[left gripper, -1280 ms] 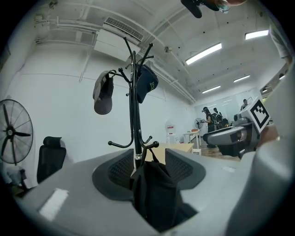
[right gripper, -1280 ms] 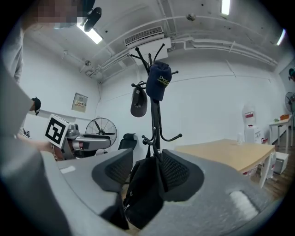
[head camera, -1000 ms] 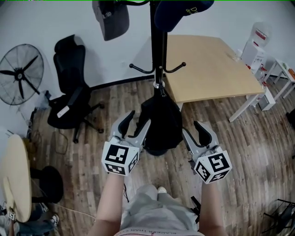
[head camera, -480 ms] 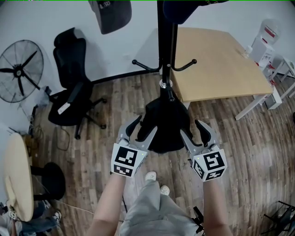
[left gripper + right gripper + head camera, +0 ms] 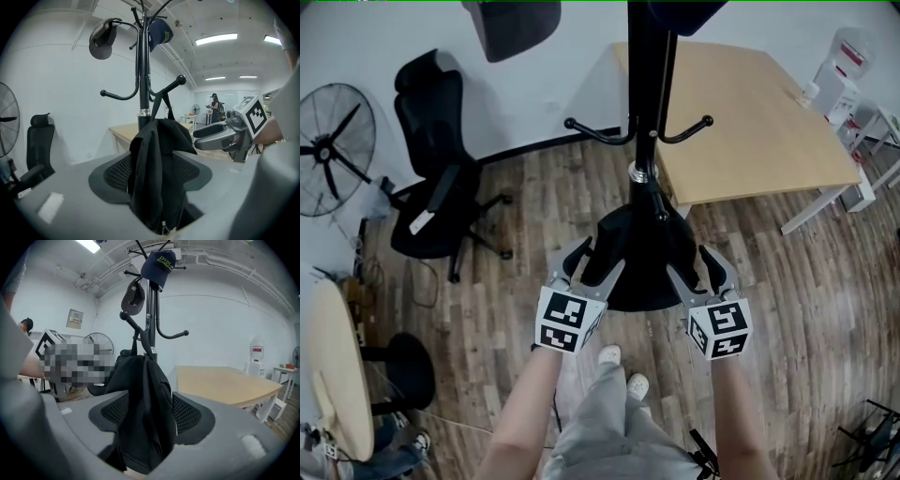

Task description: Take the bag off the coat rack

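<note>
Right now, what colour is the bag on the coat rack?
The bag is black, best in the right gripper view.

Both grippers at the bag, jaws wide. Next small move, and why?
Probably close both on the bag. The jaws of the left gripper and right gripper have just been opening; it hangs between them ungripped, strap on the hook.

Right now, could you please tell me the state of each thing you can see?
Bag, hung on the rack, between both grippers' jaws.
Left gripper, open, jaws just opened wider, bag unclamped.
Right gripper, open, jaws just opened wider, bag unclamped.
Caps, hung on the rack's top.
Fan, not spinning.
</note>
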A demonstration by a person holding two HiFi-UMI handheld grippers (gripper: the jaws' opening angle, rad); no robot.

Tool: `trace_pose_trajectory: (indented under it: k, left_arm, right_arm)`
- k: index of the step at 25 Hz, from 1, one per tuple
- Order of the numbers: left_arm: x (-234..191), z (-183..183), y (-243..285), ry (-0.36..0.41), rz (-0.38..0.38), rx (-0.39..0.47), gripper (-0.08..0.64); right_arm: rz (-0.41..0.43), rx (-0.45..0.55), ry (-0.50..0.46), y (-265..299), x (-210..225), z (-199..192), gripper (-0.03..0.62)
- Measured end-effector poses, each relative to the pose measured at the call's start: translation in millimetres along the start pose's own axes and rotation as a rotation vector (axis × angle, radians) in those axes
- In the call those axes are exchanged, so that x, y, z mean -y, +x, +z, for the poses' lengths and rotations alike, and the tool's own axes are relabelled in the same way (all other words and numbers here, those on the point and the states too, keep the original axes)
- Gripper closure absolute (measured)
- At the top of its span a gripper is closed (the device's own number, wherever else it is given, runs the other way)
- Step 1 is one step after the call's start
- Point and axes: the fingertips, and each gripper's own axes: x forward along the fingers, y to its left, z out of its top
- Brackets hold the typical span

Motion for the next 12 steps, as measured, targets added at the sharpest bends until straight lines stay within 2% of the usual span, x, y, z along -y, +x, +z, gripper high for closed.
trace_pose_trajectory:
  k: [4, 8, 12]
  left_arm:
    - [-5, -16, 15, 0.007, -0.018, -0.027, 0.270]
    - [-8, -29, 27, 0.017, -0.019, -0.053, 0.270]
    - [-9, -41, 38, -0.018, -0.037, -0.081, 0.270]
  right_arm:
    - [-0.014, -0.060, -0.008, 16, 10, -21, 0.299]
    - [0.011, -0.096, 0.000, 28, 16, -37, 0.287]
    - [0.035, -0.107, 0.003, 43, 18, -47, 0.287]
